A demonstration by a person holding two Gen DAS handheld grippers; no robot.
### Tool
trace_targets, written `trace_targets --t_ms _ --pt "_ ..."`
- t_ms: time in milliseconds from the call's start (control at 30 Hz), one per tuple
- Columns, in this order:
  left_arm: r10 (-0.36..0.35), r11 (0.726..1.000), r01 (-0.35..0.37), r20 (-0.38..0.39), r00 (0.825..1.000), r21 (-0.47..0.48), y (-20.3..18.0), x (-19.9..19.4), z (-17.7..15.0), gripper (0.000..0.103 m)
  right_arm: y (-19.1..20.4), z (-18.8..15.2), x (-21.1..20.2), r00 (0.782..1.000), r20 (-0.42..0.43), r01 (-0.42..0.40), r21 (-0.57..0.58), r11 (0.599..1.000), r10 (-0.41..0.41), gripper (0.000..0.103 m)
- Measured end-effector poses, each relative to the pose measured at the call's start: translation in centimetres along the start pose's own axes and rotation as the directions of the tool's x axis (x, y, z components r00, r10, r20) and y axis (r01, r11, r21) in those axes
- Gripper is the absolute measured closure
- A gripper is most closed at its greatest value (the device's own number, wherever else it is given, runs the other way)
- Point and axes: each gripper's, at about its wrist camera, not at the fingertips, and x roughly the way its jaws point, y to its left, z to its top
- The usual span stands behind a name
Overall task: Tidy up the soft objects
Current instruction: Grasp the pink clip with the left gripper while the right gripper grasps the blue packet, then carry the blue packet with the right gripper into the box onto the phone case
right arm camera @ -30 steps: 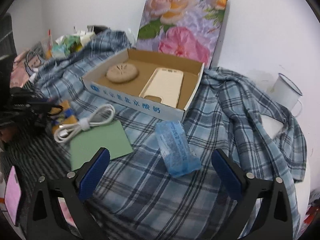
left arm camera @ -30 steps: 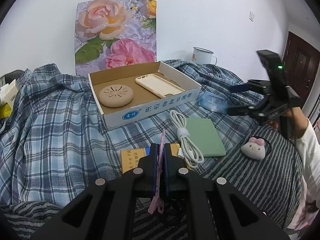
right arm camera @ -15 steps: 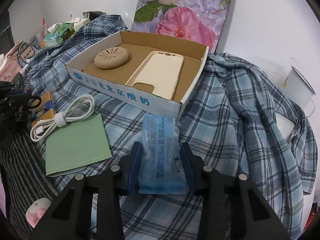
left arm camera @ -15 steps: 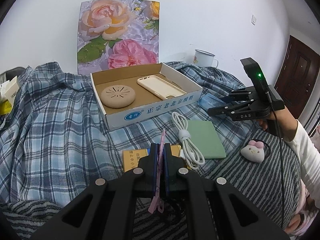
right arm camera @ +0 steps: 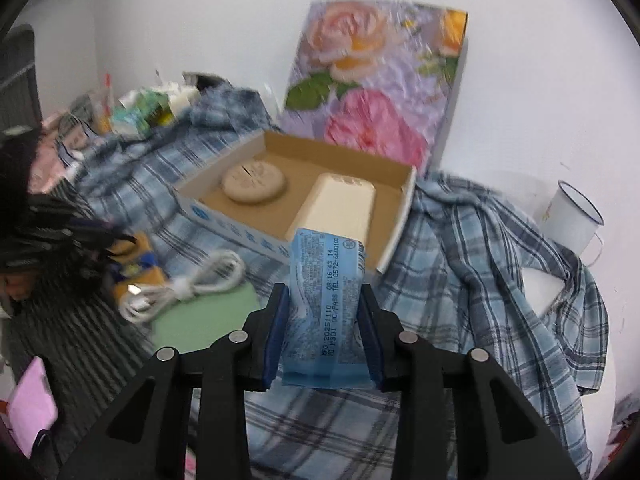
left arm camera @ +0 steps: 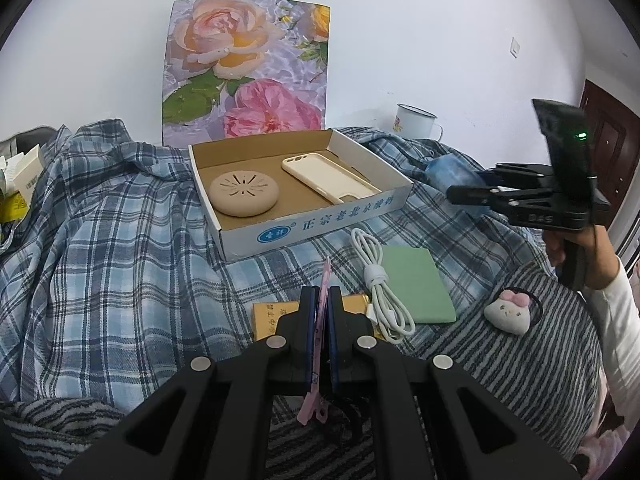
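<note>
Between the right tool's (right arm camera: 324,336) blue pads (right arm camera: 276,332) sits the tissue pack (right arm camera: 326,312), blue wrapper, pinched on both long sides and held off the plaid cloth (right arm camera: 480,272). Its far end points at the box (right arm camera: 280,240); in the left view the pack (left arm camera: 452,174) hangs just off the box's right corner, clear of the cloth. A hand (left arm camera: 584,256) in a white sleeve grips that tool's handle at the right edge of the surface.

Left tool (left arm camera: 320,328): jaws narrow, clamped on a pink hair clip (left arm camera: 320,320), clip standing on edge between the pads, tail hanging out below. Tool is over the near-middle of the surface, above a yellow booklet (left arm camera: 268,316).

Box (left arm camera: 304,224) is open, mid-surface toward the back edge. Inside: round tan pad (left arm camera: 244,194) on the left, cream phone case (left arm camera: 328,178) on the right, apart from each other.

In front of the box, right of centre: white coiled cable (left arm camera: 380,284), touching a green cloth square (left arm camera: 416,284) on its right. Further right on the striped fabric (left arm camera: 500,360): small white plush (left arm camera: 506,312) with a pink bow on a black hair tie.

Back edge: floral panel (left arm camera: 248,72) upright against the wall behind the box. Enamel mug (left arm camera: 416,120) at the back right corner. Clutter of small cartons (left arm camera: 24,176) at the left edge.

Right view is motion-blurred on its left side; details there not readable.
</note>
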Motion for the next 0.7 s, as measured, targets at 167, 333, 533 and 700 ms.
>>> trace_targets --t_ms 167,333,533,700 --pt "0.018 1.000 -0.018 0.027 0.999 0.007 -0.1 -0.5 0.5 0.097 1.5 0.9 -1.8 0.997 0.069 -0.047 0.012 0.999 0.046 0.069" --pt "0.049 0.998 -0.051 0.060 0.997 0.030 -0.5 -1.0 1.4 0.097 2.9 1.1 -2.4 0.992 0.106 -0.069 0.009 0.998 0.067 0.069" --pt "0.076 0.996 -0.080 0.081 0.994 0.049 -0.8 -1.3 3.1 0.097 3.2 1.3 -2.2 0.988 0.127 -0.092 0.018 0.996 0.088 0.069" --pt "0.082 0.995 -0.088 0.111 0.990 0.053 -0.9 -1.8 5.0 0.097 3.2 1.9 -2.4 0.985 0.144 -0.099 0.024 0.995 0.094 0.069"
